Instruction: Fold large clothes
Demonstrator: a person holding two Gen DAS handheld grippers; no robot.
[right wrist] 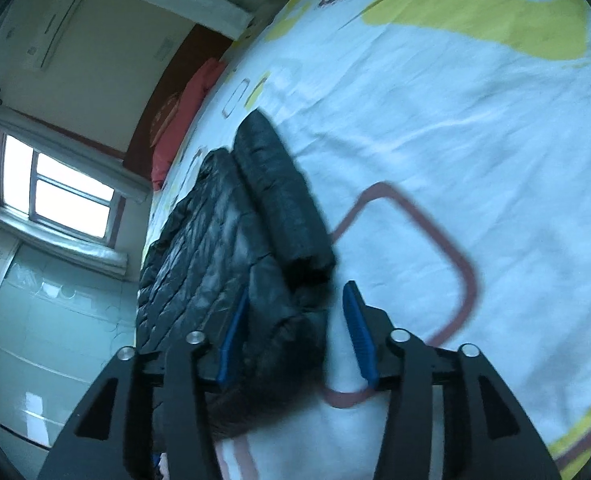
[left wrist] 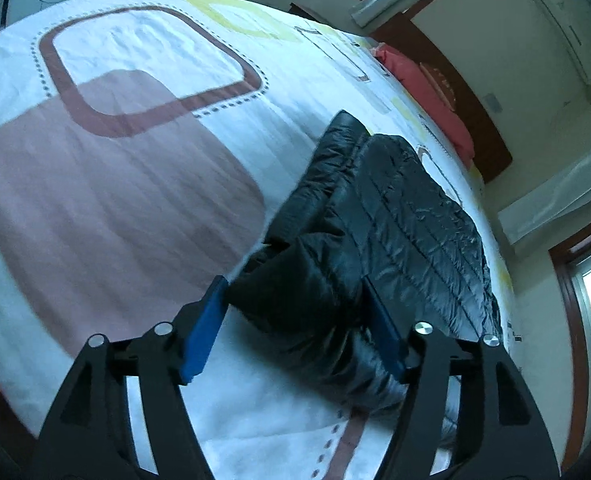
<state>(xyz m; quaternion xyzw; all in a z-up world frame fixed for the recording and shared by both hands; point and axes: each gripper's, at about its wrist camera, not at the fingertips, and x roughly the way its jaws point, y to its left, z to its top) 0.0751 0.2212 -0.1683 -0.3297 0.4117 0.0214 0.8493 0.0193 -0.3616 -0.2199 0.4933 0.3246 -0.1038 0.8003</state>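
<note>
A black quilted puffer jacket (left wrist: 407, 216) lies on the bed, its sleeves folded lengthwise along its sides. In the left wrist view my left gripper (left wrist: 295, 292) is open, its blue pads (left wrist: 205, 332) straddling the near end of a sleeve. In the right wrist view the jacket (right wrist: 215, 248) lies left of centre with a rolled sleeve (right wrist: 283, 196) on its right side. My right gripper (right wrist: 295, 300) is open, its blue pads (right wrist: 359, 332) on either side of the jacket's near edge. Neither gripper is closed on the fabric.
The bed sheet (left wrist: 135, 160) is white with brown rounded squares and yellow shapes. A red pillow (left wrist: 431, 92) lies by the dark wooden headboard (left wrist: 491, 140). Windows (right wrist: 59, 188) and a wall air conditioner (left wrist: 567, 36) are beyond the bed.
</note>
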